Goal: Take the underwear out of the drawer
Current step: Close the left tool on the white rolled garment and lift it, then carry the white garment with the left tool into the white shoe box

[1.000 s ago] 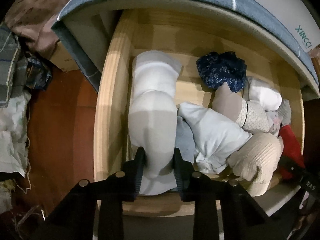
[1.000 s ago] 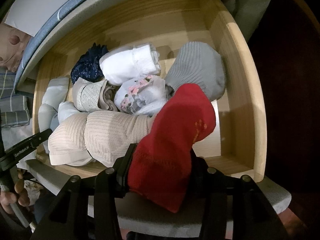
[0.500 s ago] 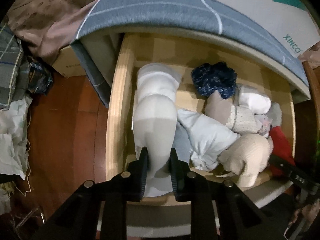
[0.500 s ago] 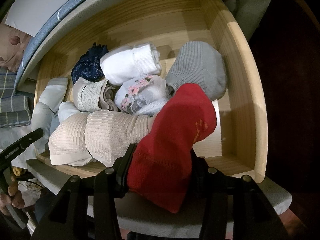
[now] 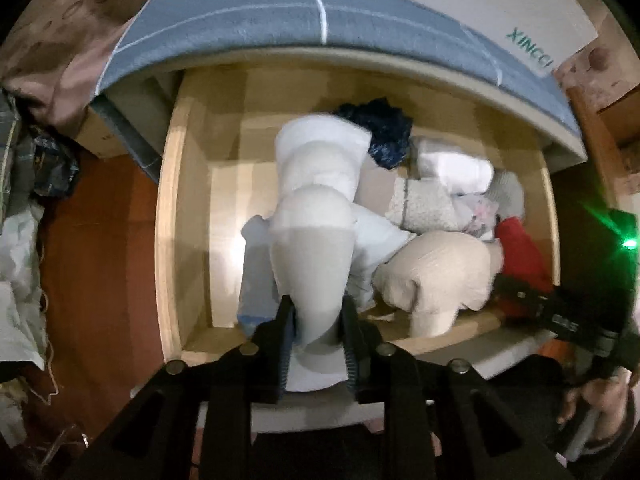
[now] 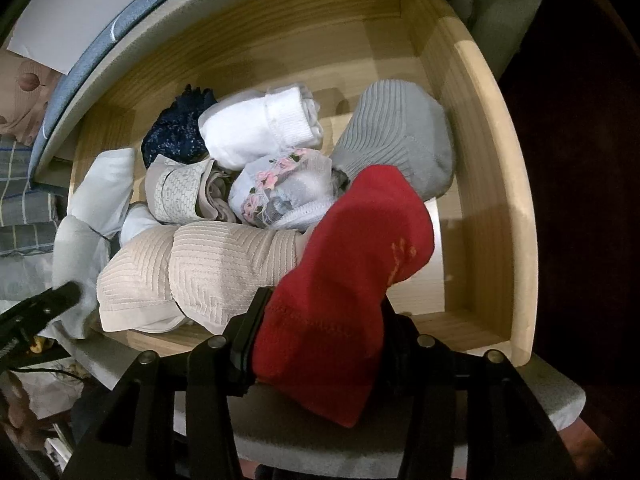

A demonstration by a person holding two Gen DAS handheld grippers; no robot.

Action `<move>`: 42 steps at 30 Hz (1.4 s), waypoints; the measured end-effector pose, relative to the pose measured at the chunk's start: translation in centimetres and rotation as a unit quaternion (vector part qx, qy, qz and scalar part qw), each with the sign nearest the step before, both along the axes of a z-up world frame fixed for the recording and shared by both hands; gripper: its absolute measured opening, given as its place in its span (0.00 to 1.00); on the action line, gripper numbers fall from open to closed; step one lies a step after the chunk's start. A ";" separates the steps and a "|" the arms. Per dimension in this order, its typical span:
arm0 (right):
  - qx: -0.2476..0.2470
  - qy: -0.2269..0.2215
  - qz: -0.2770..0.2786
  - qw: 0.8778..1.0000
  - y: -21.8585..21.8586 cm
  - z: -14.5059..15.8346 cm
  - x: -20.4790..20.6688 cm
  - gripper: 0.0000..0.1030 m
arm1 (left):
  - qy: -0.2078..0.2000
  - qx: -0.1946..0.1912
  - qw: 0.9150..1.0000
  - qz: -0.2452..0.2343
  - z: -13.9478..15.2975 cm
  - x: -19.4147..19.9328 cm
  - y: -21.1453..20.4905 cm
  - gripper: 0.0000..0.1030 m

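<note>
The open wooden drawer point(image 5: 164, 240) holds several rolled garments. My left gripper point(image 5: 317, 320) points straight down over its front left part, with a long pale grey-and-white piece of underwear point(image 5: 312, 240) between the pads. The jaws are opening, but the pads still touch the cloth. The piece hangs lifted above the others. My right gripper point(image 6: 322, 332) is shut on a red garment point(image 6: 360, 248) at the drawer's front right. Its black body shows in the left wrist view as well point(image 5: 560, 312).
In the drawer lie a beige ribbed piece point(image 6: 200, 268), a grey ribbed one point(image 6: 396, 136), a white roll point(image 6: 256, 128), a navy one point(image 6: 176, 132) and a floral one point(image 6: 284, 188). A blue-covered mattress point(image 5: 280, 20) overhangs the back. Left of the drawer there is red-brown floor point(image 5: 100, 260) with clutter.
My left gripper has risen with the pale underwear, pulling it up off the drawer floor, and the drawer looks farther away. The right gripper and the red garment have not moved.
</note>
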State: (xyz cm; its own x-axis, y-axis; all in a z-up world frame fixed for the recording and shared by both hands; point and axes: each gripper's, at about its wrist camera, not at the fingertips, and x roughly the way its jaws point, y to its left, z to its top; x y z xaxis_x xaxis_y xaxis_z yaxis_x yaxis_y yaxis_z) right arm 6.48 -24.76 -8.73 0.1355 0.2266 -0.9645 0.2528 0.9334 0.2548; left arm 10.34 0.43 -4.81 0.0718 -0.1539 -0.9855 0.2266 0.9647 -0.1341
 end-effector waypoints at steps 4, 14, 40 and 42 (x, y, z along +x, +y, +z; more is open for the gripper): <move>0.001 0.000 0.001 1.000 0.2 0.0 0.3 0.46 | -0.001 0.013 1.000 -0.007 -0.7 0.3 -0.5 0.41; 0.003 0.004 0.004 1.000 0.8 -0.5 1.0 0.48 | 0.002 0.041 0.999 -0.001 -1.8 1.8 -1.3 0.51; 0.001 -0.006 0.006 1.000 1.3 -0.8 1.2 0.37 | -0.028 0.014 0.999 -0.022 1.1 0.4 -1.6 0.26; -0.005 -0.012 0.004 1.000 1.3 -0.7 1.2 0.36 | -0.035 0.008 0.999 -0.023 1.8 0.1 -1.5 0.26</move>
